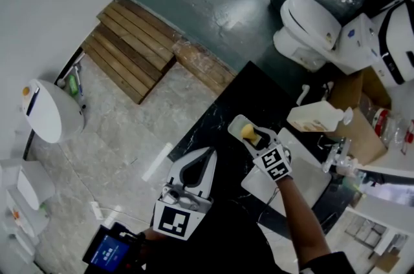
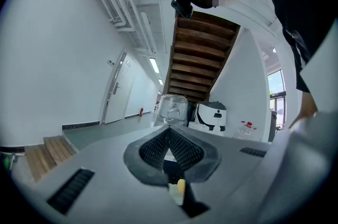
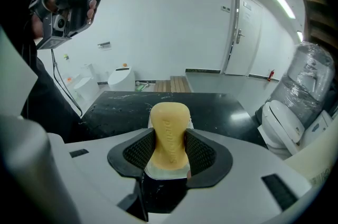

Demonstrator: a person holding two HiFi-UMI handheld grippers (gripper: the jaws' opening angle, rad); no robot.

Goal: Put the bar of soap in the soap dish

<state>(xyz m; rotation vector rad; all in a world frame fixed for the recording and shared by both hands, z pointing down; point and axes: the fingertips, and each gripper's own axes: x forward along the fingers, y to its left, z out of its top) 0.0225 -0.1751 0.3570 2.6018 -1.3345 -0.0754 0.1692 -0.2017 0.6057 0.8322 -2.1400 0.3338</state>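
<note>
A yellow bar of soap (image 1: 248, 131) stands on end between the jaws of my right gripper (image 1: 256, 139), which is shut on it. It hangs just over a white soap dish (image 1: 235, 125) on the black countertop (image 1: 217, 114). In the right gripper view the soap (image 3: 169, 125) fills the space between the pads, and the dish (image 3: 151, 169) shows below it. My left gripper (image 1: 196, 170) is held over the counter's near edge, shut with nothing in it. In the left gripper view its tips (image 2: 169, 132) touch, and the soap (image 2: 181, 185) shows small below them.
A white sink basin (image 1: 309, 183) with a faucet (image 1: 339, 160) lies right of the dish. A white pump bottle (image 1: 317, 117) and a cardboard box (image 1: 362, 134) stand behind it. A toilet (image 1: 309, 30) and wooden steps (image 1: 132, 46) are on the floor beyond.
</note>
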